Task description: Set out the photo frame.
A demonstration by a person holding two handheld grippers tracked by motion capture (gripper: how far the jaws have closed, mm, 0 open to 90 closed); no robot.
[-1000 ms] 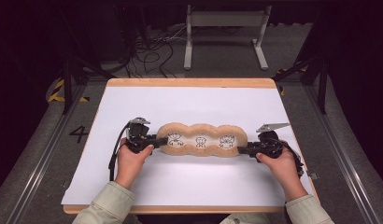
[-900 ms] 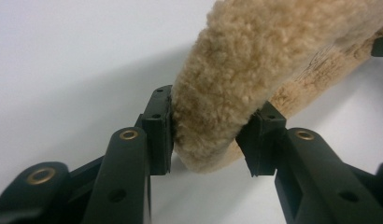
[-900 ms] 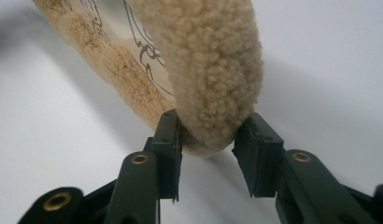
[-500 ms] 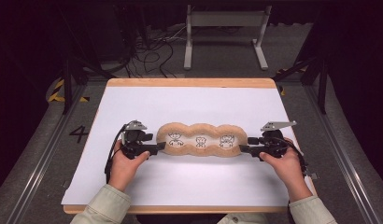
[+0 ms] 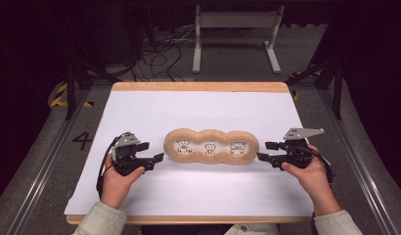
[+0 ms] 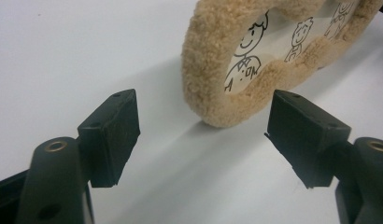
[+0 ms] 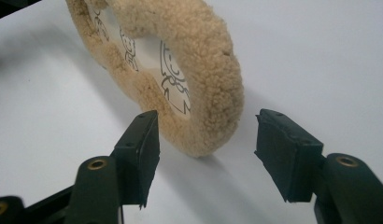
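Letting go looks like the step in hand: the left hand-held gripper (image 5: 158,157) at nine o'clock and the right hand-held gripper (image 5: 263,156) at three o'clock have just been opening, nothing between their jaws. The frame (image 5: 211,146) lies mid-surface (image 5: 140,105). Next move, I'd judge: draw both clear.
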